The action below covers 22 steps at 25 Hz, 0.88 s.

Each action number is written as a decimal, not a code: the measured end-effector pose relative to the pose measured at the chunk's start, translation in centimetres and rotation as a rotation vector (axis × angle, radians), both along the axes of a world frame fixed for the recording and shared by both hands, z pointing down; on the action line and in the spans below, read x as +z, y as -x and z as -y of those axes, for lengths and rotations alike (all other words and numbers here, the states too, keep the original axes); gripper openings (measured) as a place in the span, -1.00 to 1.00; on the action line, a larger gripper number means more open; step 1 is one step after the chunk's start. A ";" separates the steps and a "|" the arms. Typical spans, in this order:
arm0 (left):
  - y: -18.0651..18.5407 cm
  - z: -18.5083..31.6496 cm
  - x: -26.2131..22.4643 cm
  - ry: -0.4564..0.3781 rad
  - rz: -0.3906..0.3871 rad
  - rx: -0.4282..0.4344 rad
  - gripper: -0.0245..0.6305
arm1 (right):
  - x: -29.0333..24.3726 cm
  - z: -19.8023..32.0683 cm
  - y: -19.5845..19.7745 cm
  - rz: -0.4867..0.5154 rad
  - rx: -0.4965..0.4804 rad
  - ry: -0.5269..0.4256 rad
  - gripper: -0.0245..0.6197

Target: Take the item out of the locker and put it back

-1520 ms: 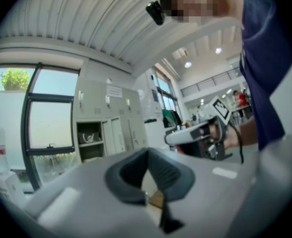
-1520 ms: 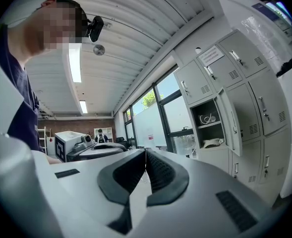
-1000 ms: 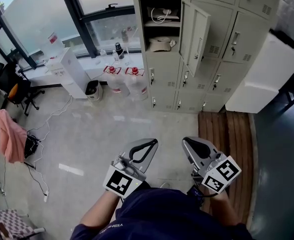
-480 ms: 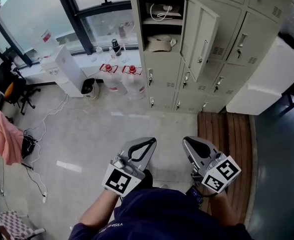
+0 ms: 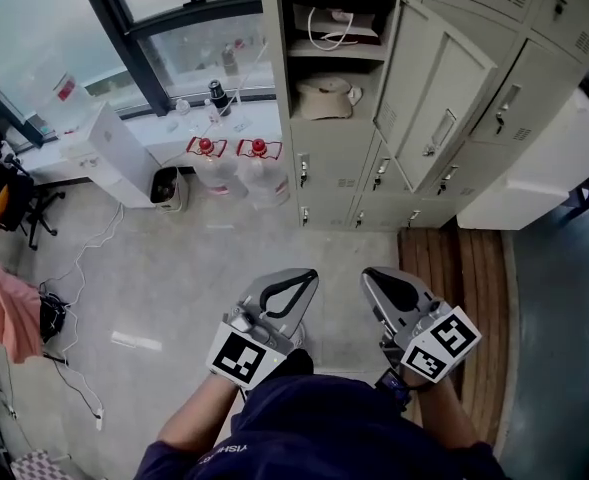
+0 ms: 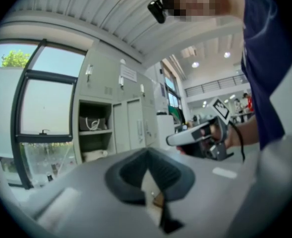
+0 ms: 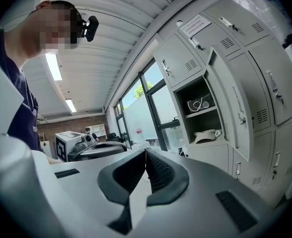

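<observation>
Two pairs of jaws are pressing shut with nothing between them, as the left gripper (image 6: 146, 155) and right gripper (image 7: 146, 155) are hovering side by side above the floor (image 5: 174, 268). Ahead, a beige cap (image 5: 324, 98) is lying on the open locker's (image 5: 281, 68) lower shelf, its door (image 5: 439, 108) standing ajar.

Two hand-held grippers (image 5: 296, 280) (image 5: 376, 277), two water jugs (image 5: 212, 167) (image 5: 264, 170), one open locker (image 5: 283, 78), one cap (image 5: 323, 97).
</observation>
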<state>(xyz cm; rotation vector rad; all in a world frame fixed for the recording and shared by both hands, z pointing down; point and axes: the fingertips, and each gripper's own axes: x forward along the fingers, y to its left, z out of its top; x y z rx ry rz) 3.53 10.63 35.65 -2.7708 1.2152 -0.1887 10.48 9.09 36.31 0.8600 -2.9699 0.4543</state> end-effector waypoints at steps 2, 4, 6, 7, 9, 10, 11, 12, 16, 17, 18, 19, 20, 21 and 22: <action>1.4 1.8 0.0 -0.003 -0.004 0.010 -0.92 | 0.2 1.8 1.5 -0.003 0.007 0.007 -0.91; 2.9 3.6 0.0 -0.001 -0.012 0.016 -0.92 | 0.4 3.5 2.9 -0.005 0.014 0.012 -0.91; 4.3 5.3 0.2 0.004 -0.021 0.018 -0.92 | 0.4 5.3 4.3 -0.005 0.022 0.015 -0.91; 5.0 6.2 0.2 0.004 -0.024 0.020 -0.92 | 0.3 6.1 4.9 -0.006 0.027 0.015 -0.91; 6.1 7.6 0.2 0.007 -0.028 0.027 -0.92 | 0.2 7.5 6.0 -0.010 0.037 0.012 -0.91; 6.6 8.2 0.3 0.012 -0.032 0.031 -0.92 | 0.1 8.1 6.5 -0.014 0.042 0.011 -0.91; 7.1 8.8 0.4 0.018 -0.036 0.033 -0.92 | 0.0 8.7 6.9 -0.018 0.047 0.010 -0.91; 7.5 9.3 0.5 0.021 -0.039 0.036 -0.92 | 0.0 9.3 7.4 -0.023 0.052 0.009 -0.91; 8.7 11.3 1.1 0.029 -0.045 0.041 -0.92 | 0.6 11.5 8.6 -0.035 0.068 0.021 -0.91; 8.9 11.8 1.2 0.029 -0.046 0.042 -0.92 | 0.7 12.1 8.7 -0.037 0.074 0.022 -0.91; 9.0 12.3 1.3 0.028 -0.044 0.043 -0.92 | 0.8 12.7 8.8 -0.036 0.079 0.024 -0.91; 9.1 12.8 1.4 0.025 -0.038 0.045 -0.92 | 0.9 13.2 8.9 -0.036 0.083 0.026 -0.91; 9.3 13.2 1.5 0.024 -0.035 0.045 -0.92 | 1.0 13.7 9.0 -0.035 0.088 0.027 -0.91; 9.4 13.6 1.7 0.026 -0.033 0.044 -0.92 | 1.2 14.2 9.1 -0.033 0.092 0.029 -0.91; 9.6 14.0 1.8 0.029 -0.032 0.042 -0.92 | 1.3 14.6 9.2 -0.032 0.096 0.032 -0.91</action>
